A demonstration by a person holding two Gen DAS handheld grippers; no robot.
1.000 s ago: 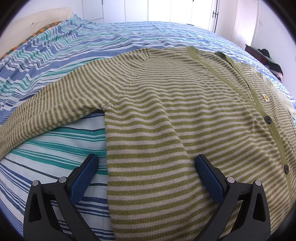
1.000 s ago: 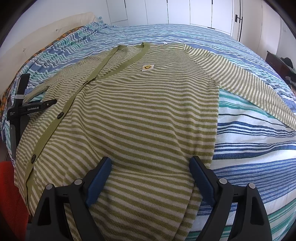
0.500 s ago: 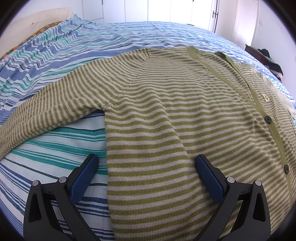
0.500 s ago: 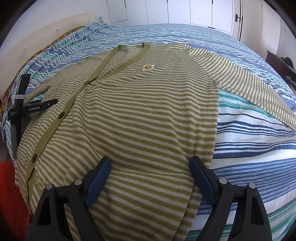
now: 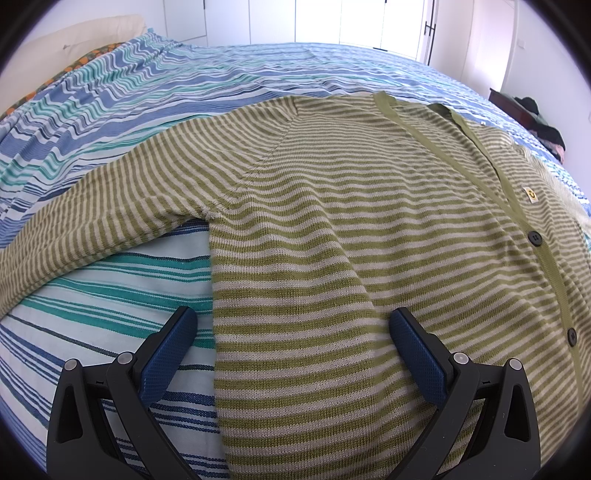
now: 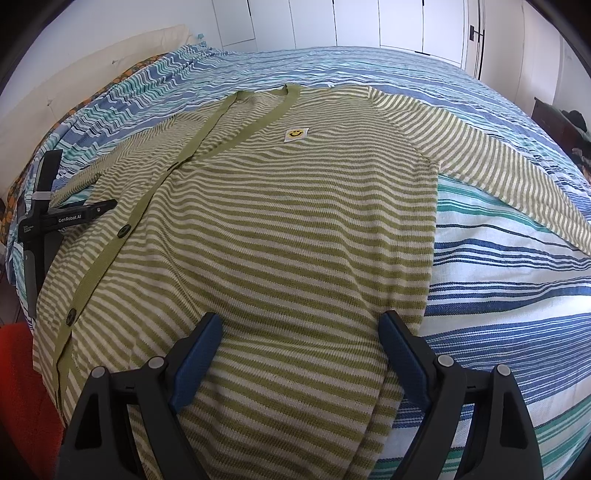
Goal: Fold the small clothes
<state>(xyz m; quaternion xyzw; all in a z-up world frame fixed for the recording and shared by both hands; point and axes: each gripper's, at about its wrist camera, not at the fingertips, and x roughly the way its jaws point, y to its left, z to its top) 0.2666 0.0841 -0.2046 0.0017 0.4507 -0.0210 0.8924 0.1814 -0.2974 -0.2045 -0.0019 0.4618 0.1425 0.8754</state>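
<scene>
Both claws, left claw [image 5: 291, 332] and right claw [image 6: 301, 338], gape empty over striped cardigan [image 6: 295, 221] on bedspread [image 6: 498, 277]

Home bedroom. Big bed w/ blue-teal-white striped cotton bedspread [image 6: 498, 280], cream padded headboard [image 6: 74, 92]. White built-in wardrobe doors [image 6: 369, 22] along far wall, w/ dark handle.

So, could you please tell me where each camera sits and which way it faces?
Left wrist: on the left gripper, angled down at the striped cardigan's side edge on the bedspread; its open blue fingers show.
Right wrist: on the right gripper, over the cardigan's hem; open fingers show, and the left gripper at left.
Shared: cardigan, smiley patch, bedspread.
</scene>
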